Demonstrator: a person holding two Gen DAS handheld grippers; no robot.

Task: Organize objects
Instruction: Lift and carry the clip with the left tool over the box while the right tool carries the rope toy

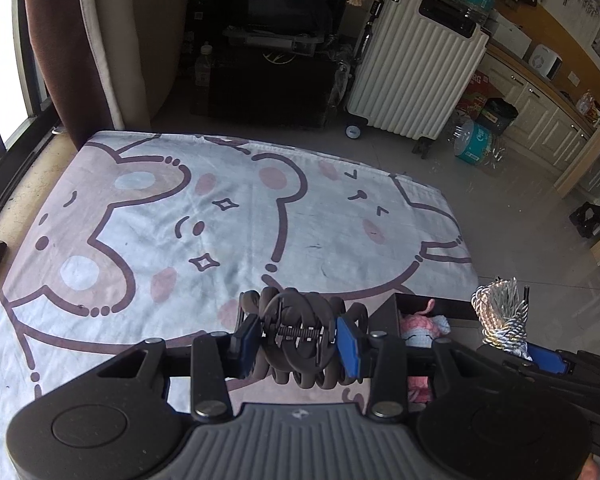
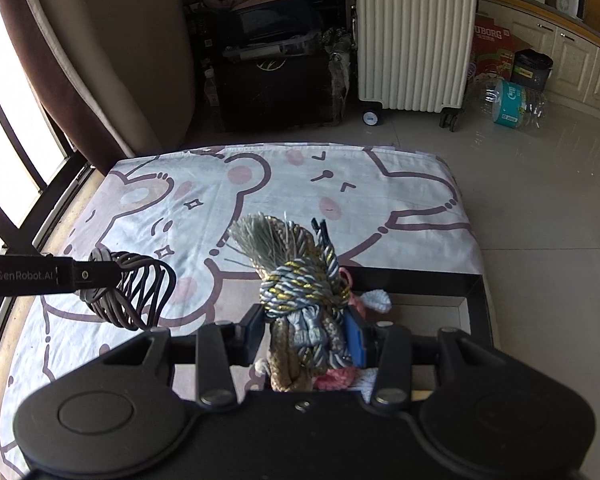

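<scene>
L gripper [image 1: 298, 340] jaws clamped on black hair claw [image 1: 296, 336], over cartoon blanket [image 1: 140, 220] | R gripper [image 2: 306, 332] jaws clamped on tassel cord bundle [image 2: 300, 280], above black box [image 2: 472, 292] at 3 o'clock of blanket

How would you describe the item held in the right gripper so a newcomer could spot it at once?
Start at the cartoon-bear blanket, then find the black box at its near right edge. Above it, the right gripper is shut on a knotted tassel cord, grey, gold and silver, unlike the dark hair claw on the left.
</scene>
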